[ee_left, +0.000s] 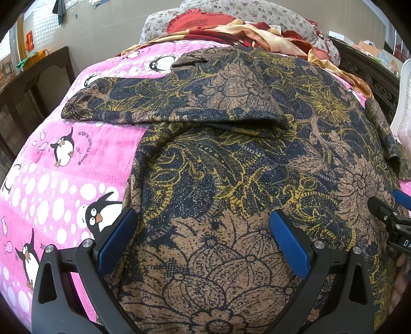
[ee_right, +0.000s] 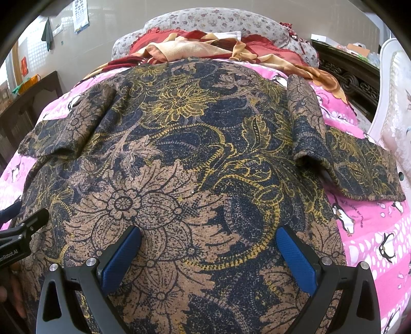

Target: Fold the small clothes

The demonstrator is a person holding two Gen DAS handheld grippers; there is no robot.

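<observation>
A brown, navy and yellow floral garment (ee_left: 231,159) lies spread flat on a pink penguin-print bed sheet (ee_left: 64,164). Its left sleeve (ee_left: 143,102) sticks out sideways and its right sleeve (ee_right: 359,167) lies on the sheet (ee_right: 380,231). My left gripper (ee_left: 203,221) is open and empty, low over the garment's left lower part. My right gripper (ee_right: 209,239) is open and empty over the garment (ee_right: 185,154), to the right of the left one. Each gripper shows at the edge of the other's view: the right gripper (ee_left: 390,218), the left gripper (ee_right: 23,228).
Floral pillows (ee_left: 231,15) and a red and beige cloth pile (ee_right: 200,43) lie at the bed's head. A dark wooden bed frame (ee_right: 352,77) and a white upholstered chair (ee_right: 395,108) stand at the right. A dark cabinet (ee_left: 30,82) stands at the left.
</observation>
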